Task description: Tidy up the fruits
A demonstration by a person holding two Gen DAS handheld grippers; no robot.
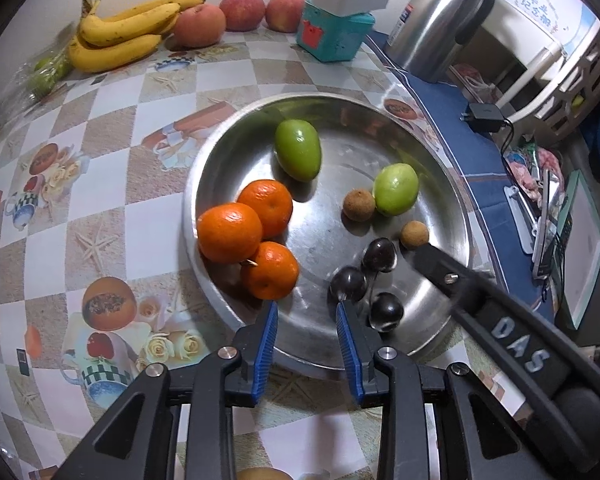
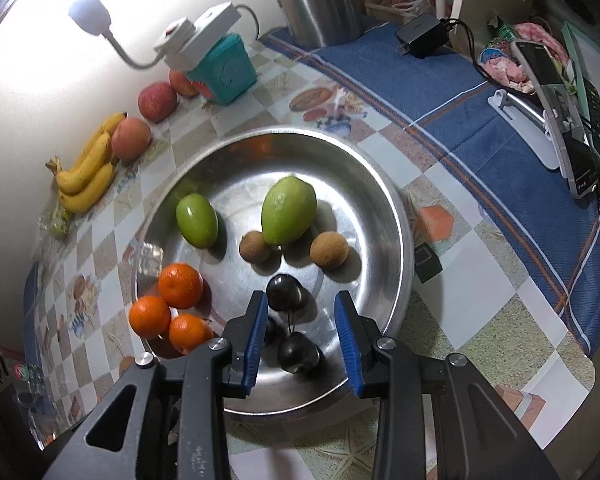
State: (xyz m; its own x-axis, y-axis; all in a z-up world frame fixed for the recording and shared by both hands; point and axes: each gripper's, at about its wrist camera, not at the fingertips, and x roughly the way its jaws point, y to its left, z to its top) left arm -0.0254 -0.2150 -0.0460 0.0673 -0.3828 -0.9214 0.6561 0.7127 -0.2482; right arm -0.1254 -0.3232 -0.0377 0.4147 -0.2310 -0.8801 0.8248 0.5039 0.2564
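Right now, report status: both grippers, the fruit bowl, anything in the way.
Left gripper open, empty, over near rim. Right gripper open, empty, over dark plums. Steel bowl holds oranges, green fruits, brown fruits, plums. Nothing blocking.

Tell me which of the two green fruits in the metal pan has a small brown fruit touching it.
The rounder green fruit, nearer the blue cloth: a brown fruit rests against it. The slimmer green fruit lies alone.

Each black gripper [image 1: 307, 309] has 2 blue ribbed pads, silver screws, and white "DAS" lettering.
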